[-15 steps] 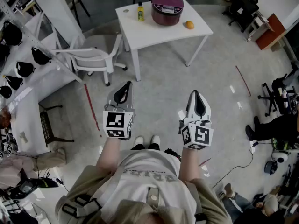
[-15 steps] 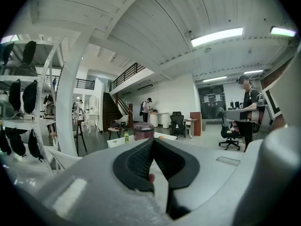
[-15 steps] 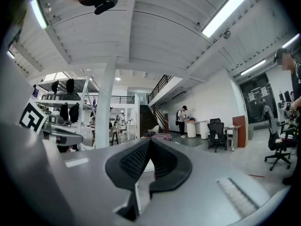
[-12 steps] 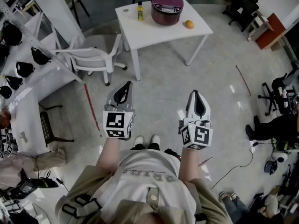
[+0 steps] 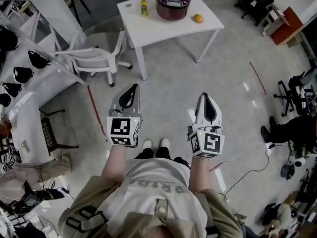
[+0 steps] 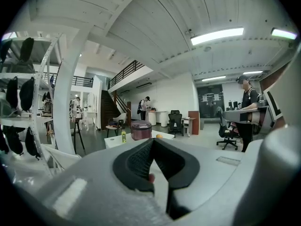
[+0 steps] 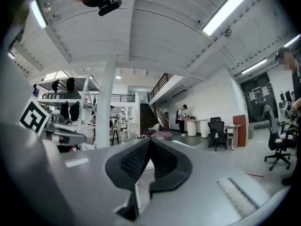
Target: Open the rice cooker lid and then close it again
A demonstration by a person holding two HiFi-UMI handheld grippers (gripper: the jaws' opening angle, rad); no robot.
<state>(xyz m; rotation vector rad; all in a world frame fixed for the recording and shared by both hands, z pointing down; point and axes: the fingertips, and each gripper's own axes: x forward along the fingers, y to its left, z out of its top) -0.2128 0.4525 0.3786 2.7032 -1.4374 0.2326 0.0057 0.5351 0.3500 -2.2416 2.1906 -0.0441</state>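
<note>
A maroon rice cooker (image 5: pixel 173 2) with its lid down stands on a white table (image 5: pixel 163 29) far ahead of me. It also shows small in the left gripper view as the rice cooker (image 6: pixel 141 131) and in the right gripper view as the rice cooker (image 7: pixel 161 135). My left gripper (image 5: pixel 132 89) and right gripper (image 5: pixel 206 97) hover side by side over the floor, well short of the table. Both are shut with nothing between the jaws, which meet in the left gripper (image 6: pixel 152 141) and right gripper (image 7: pixel 149 142) views.
A yellow bottle (image 5: pixel 143 6) and an orange fruit (image 5: pixel 198 18) flank the cooker. A white chair (image 5: pixel 94 58) stands left of the table, shelving (image 5: pixel 25 58) further left. Office chairs (image 5: pixel 297 95) and cables crowd the right side. A person stands in the background (image 6: pixel 145 108).
The table and rice cooker have slid upward in the head view and the grippers sit slightly higher in frame. Both grippers remain shut.
</note>
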